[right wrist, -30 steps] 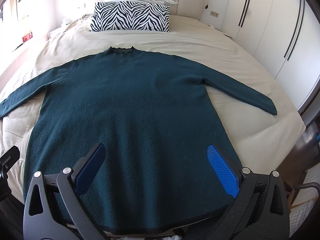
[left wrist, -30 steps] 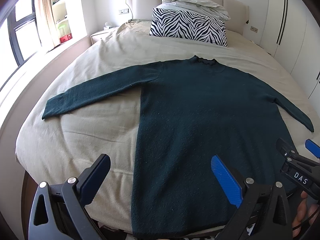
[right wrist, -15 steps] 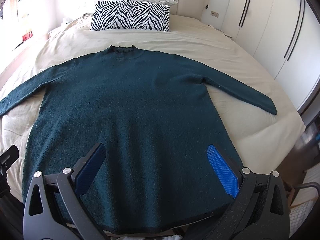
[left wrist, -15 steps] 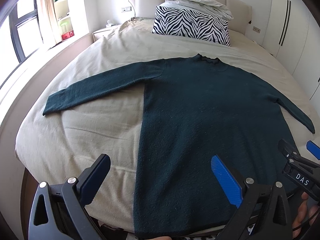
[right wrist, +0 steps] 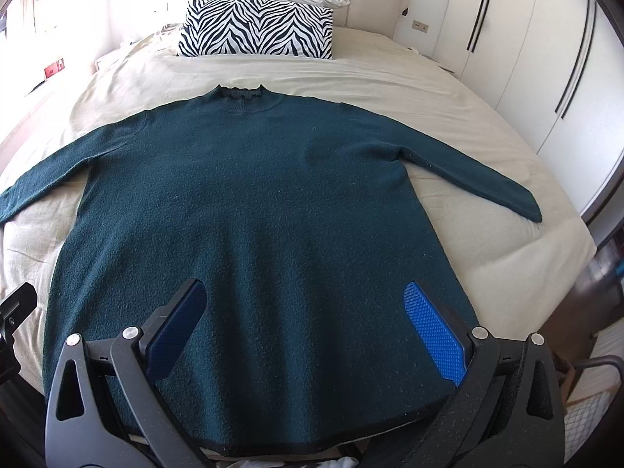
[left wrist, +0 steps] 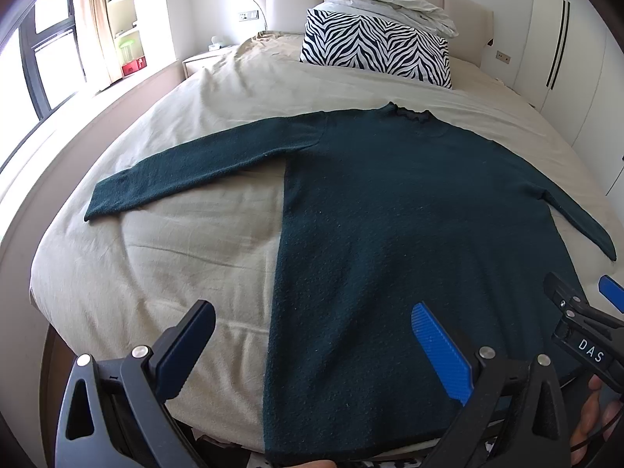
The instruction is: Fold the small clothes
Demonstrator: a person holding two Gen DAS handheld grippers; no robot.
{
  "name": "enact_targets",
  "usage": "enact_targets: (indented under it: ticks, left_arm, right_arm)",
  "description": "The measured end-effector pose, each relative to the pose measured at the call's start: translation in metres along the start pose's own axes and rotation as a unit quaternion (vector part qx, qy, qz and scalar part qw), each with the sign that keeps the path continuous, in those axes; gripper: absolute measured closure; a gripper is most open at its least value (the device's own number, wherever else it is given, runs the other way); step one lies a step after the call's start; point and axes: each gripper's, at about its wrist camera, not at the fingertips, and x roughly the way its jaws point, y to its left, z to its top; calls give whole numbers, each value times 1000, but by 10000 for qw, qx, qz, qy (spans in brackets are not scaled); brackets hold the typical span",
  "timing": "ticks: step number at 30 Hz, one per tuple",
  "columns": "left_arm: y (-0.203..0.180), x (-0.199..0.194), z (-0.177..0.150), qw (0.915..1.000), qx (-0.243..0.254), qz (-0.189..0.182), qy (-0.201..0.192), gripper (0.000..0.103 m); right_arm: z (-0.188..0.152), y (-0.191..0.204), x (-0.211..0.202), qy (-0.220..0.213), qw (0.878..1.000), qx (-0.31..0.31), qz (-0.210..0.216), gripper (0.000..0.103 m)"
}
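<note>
A dark green long-sleeved sweater (left wrist: 390, 234) lies flat on the beige bed, collar away from me, both sleeves spread out; it also shows in the right wrist view (right wrist: 249, 210). My left gripper (left wrist: 312, 347) is open and empty, above the sweater's lower left edge near the hem. My right gripper (right wrist: 304, 323) is open and empty, above the lower middle of the sweater. The right gripper's tips (left wrist: 577, 304) show at the right edge of the left wrist view.
A zebra-print pillow (left wrist: 374, 50) and a folded grey duvet (left wrist: 390, 4) sit at the headboard. The bed (left wrist: 156, 273) has bare sheet left of the sweater. White wardrobes (right wrist: 526, 58) stand to the right, a window (left wrist: 39, 58) to the left.
Both views have shifted slightly back and up over the foot of the bed. The sweater has not moved and both grippers stay open.
</note>
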Motion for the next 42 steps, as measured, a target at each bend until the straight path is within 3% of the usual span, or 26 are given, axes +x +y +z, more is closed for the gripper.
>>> enact_targets:
  ticks: [24, 38, 42]
  left_arm:
    - [15, 10, 1, 9996, -167, 230, 93, 0]
    - [62, 28, 12, 9972, -553, 479, 163, 0]
    - [85, 34, 16, 9959, -807, 303, 255, 0]
  right_arm:
    - [-4, 9, 8, 46, 10000, -67, -1, 0]
    - [21, 37, 21, 41, 9994, -320, 121, 0]
    - [32, 46, 22, -19, 9989, -348, 306, 0]
